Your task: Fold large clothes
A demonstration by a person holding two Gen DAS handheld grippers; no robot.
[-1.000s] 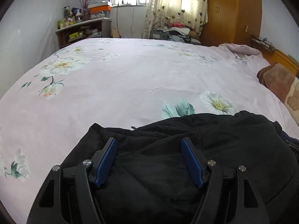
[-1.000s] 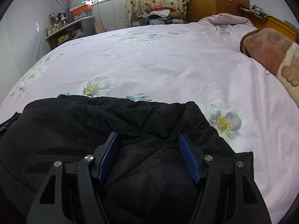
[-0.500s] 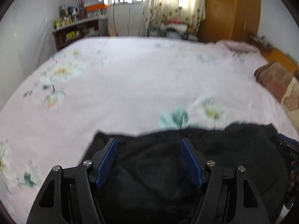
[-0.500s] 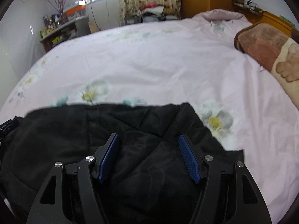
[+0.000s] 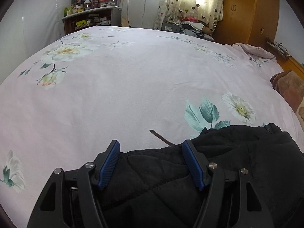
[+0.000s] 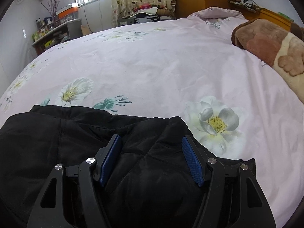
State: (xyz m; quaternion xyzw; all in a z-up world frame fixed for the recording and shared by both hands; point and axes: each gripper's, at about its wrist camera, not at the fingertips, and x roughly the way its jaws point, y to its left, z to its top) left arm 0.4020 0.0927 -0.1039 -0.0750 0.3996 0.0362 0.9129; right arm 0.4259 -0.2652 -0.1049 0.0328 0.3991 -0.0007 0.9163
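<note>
**Black jacket lies under both open grippers, stretched side to side**

A pink floral bedspread (image 5: 133, 87) extends ahead. The black jacket (image 6: 57, 152) lies directly beneath both claws, its long axis running crosswise between them. The left gripper (image 5: 151, 163) and right gripper (image 6: 151, 159) each hover with fingers apart, gripping nothing.

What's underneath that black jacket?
The black jacket lies on the pink floral bedsheet. A thin brown strip pokes out from its edge; anything else beneath is covered.
</note>
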